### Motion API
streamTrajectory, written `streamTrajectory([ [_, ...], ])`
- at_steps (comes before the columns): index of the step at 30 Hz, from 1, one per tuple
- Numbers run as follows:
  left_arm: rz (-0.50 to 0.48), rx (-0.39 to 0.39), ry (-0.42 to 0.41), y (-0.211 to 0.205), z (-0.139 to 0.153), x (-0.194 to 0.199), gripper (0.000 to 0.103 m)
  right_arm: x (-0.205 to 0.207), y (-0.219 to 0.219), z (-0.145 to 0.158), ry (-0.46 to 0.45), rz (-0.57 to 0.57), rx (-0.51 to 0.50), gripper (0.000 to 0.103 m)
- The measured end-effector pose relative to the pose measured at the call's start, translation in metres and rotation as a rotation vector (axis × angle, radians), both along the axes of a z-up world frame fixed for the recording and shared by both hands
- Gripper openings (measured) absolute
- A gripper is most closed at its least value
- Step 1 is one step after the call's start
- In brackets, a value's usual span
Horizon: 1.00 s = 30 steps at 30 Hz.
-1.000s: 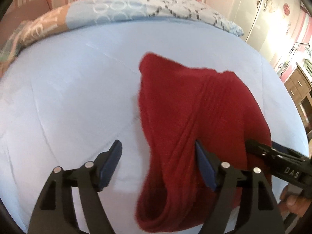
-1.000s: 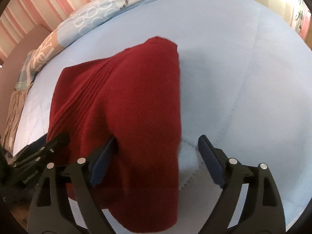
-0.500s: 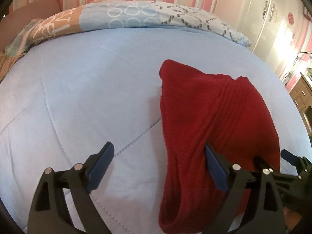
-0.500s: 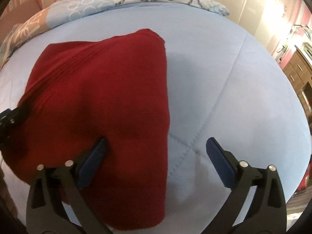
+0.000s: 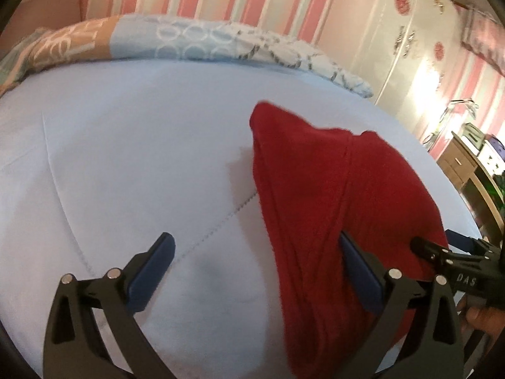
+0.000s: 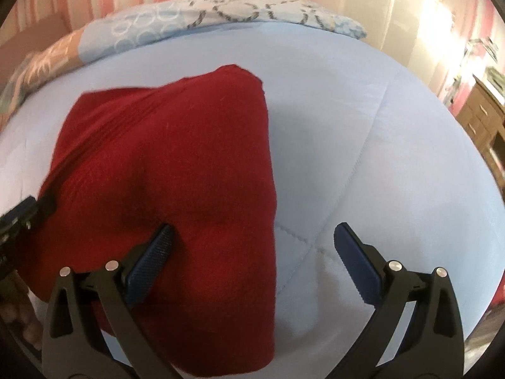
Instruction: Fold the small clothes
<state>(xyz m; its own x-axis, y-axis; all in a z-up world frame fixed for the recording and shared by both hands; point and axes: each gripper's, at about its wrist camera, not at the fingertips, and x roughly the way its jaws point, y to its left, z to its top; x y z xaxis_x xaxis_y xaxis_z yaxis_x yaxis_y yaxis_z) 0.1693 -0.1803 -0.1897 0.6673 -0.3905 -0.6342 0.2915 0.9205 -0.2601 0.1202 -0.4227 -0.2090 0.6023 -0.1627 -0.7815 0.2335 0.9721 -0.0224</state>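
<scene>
A folded dark red knitted garment [image 5: 331, 173] lies on the light blue bed cover [image 5: 126, 158]. My left gripper [image 5: 255, 237] sits at its left edge, jaws opening wide; the right pad touches the cloth's side, the left pad hangs over bare cover, nothing pinched. In the right wrist view the garment [image 6: 164, 158] fills the left half. My right gripper [image 6: 252, 226] is open over its right edge, left pad on the cloth, right pad over the cover [image 6: 363, 126]. Each view shows the other gripper: the right one [image 5: 457, 262], the left one [image 6: 19, 218].
A patterned blue and orange quilt [image 5: 189, 41] is bunched along the bed's far side under a pink striped wall. A white wardrobe [image 5: 410, 47] and a wooden desk [image 5: 457, 164] stand to the right. A person's hand [image 5: 479, 315] holds the right gripper.
Both grippers have opened wider and let go of the red garment, which now rests on the bed. Both cameras have drawn back and tilted up, showing more wall.
</scene>
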Motion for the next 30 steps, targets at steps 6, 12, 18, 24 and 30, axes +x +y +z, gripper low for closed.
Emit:
streamTrajectory([
  [6, 0.038, 0.014, -0.132, 0.038, 0.044, -0.043, 0.101, -0.023, 0.023, 0.03, -0.086, -0.024, -0.032, 0.1],
  [12, 0.168, 0.12, -0.105, 0.105, 0.086, -0.087, 0.101, -0.053, 0.081, 0.074, -0.05, 0.06, 0.072, 0.1],
  [18, 0.241, 0.248, -0.05, 0.166, 0.112, -0.13, 0.101, -0.097, 0.151, 0.115, -0.06, 0.108, 0.08, 0.1],
  [24, 0.233, 0.272, -0.071, 0.191, 0.131, -0.172, 0.101, -0.124, 0.199, 0.133, -0.092, 0.168, 0.003, 0.1],
  [30, 0.215, 0.3, -0.065, 0.186, 0.138, -0.18, 0.101, -0.13, 0.206, 0.143, -0.122, 0.177, 0.031, 0.1],
])
